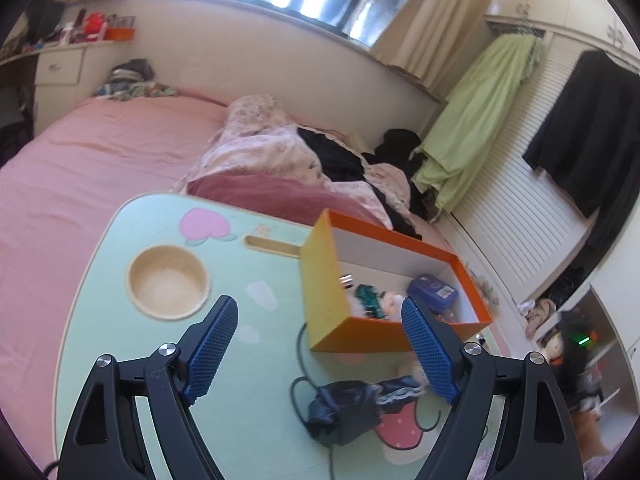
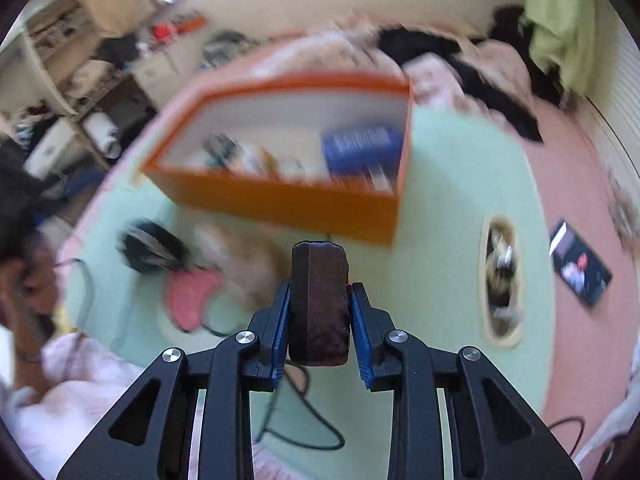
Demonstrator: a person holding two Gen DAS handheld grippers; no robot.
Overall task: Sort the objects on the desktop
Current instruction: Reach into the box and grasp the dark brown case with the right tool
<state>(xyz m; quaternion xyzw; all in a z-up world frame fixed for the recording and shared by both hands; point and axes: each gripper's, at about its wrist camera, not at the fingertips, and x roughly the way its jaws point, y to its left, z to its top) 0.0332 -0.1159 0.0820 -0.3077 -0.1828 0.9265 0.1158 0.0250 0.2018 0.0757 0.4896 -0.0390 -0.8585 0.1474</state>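
Right gripper (image 2: 318,322) pinching a dark block (image 2: 318,304) by its flat sides, above the worktop (image 2: 460,208) near the box (image 2: 280,200); probably stiff and light, though blurred; left gripper (image 1: 320,354) spread, empty.

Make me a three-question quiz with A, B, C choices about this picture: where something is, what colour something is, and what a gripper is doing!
1. Where is the blue case?
A. inside the box
B. in the round cup hole
C. on the pink bed

2. What colour is the outside of the box?
A. purple
B. orange
C. black

3. What is the right gripper doing?
A. hanging wide open
B. squeezing a dark brown block
C. holding a cable

Answers:
1 A: the case lies between the box's walls, beside other small things.
2 B: its outer walls and rim are orange.
3 B: the dark brown block sits clamped between both blue pads; the left gripper is the open one.
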